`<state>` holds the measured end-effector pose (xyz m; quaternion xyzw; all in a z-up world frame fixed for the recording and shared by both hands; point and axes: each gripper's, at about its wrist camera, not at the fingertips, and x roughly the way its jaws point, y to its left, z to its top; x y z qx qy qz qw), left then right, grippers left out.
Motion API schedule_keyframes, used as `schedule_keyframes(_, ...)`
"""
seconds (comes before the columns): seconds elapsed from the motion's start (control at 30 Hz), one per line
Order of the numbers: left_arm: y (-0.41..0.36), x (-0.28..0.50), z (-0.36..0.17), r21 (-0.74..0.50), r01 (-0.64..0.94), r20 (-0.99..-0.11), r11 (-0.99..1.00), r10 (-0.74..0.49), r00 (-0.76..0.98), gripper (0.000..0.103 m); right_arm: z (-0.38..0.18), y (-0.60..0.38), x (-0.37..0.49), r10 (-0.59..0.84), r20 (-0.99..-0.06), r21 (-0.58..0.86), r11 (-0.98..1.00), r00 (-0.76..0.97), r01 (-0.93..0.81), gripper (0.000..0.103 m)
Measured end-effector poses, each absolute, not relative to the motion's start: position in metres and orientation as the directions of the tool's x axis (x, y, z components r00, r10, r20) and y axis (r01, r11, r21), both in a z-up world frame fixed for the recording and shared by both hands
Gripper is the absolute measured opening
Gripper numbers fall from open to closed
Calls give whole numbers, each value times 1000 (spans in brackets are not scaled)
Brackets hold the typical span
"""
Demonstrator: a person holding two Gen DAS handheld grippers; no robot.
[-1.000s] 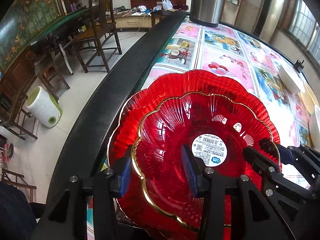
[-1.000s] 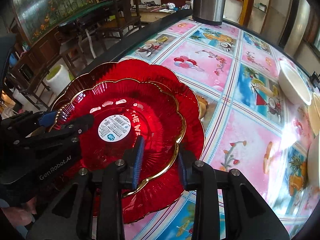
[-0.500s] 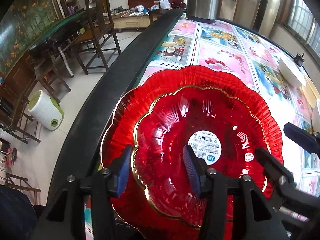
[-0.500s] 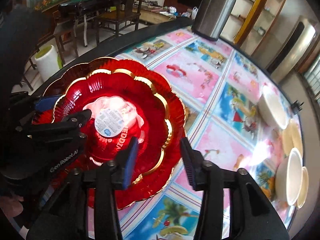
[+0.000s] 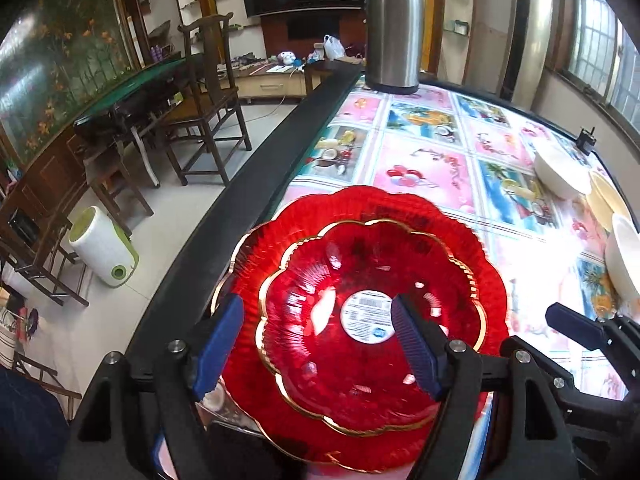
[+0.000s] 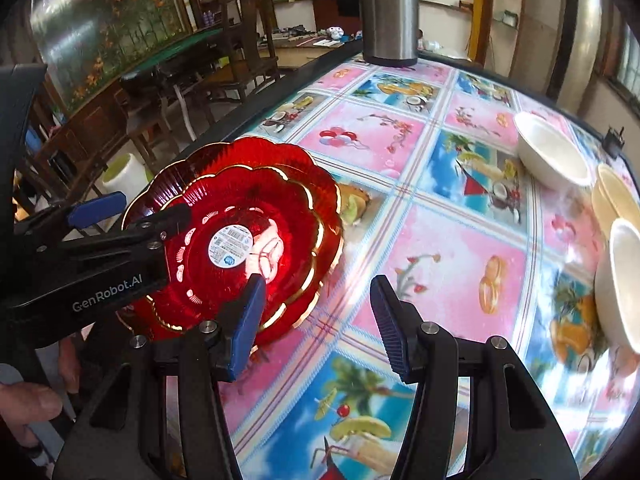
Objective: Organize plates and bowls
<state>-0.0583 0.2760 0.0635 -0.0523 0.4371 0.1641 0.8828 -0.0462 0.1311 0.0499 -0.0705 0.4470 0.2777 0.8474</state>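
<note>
Two red scalloped glass plates with gold rims are stacked near the table's left edge: a smaller plate (image 5: 360,320) (image 6: 244,240) with a white barcode sticker lies inside a larger plate (image 5: 376,212) (image 6: 276,152). My left gripper (image 5: 316,340) is open above the stack, its fingers straddling the smaller plate's left part without touching it. It also shows in the right wrist view (image 6: 132,216). My right gripper (image 6: 316,320) is open and empty, to the right of the stack above the tablecloth; its fingers (image 5: 576,328) show in the left wrist view.
White and cream bowls (image 6: 550,154) (image 6: 620,280) (image 5: 560,172) stand at the table's right side. A steel thermos (image 5: 394,32) (image 6: 390,12) stands at the far edge. The table's black rim (image 5: 240,208) runs along the left. Chairs and a white bin (image 5: 102,252) stand on the floor.
Both grippers have opened wider and pulled back and up from the red plates. The right gripper has moved right, off the stack. The plates stay stacked on the table.
</note>
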Motion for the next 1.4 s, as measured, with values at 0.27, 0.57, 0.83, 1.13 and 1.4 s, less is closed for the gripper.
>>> schedule_keyframes(0.27,223,-78,78,-14,-285,-731,958,185,657,76,53,62,-61,433,-765,217,870,476,-442,55)
schedule_keyframes(0.57,160,-75,73,-41,-199,-713,979,111,692,79,47,-10,-68,444,-745,316,892,497,-323,64)
schedule_keyframes(0.83,117,-72,67,-22,-136,-711,990,80,699,79,41,-52,-75,410,-753,325,912,515,-251,64)
schedule_keyframes(1.13,94,-68,60,7,-127,-710,992,95,698,79,36,-86,-73,400,-752,345,916,523,-204,64)
schedule_keyframes(1.4,83,-64,52,16,-116,-726,993,91,681,79,31,-102,-74,394,-755,354,918,524,-181,64)
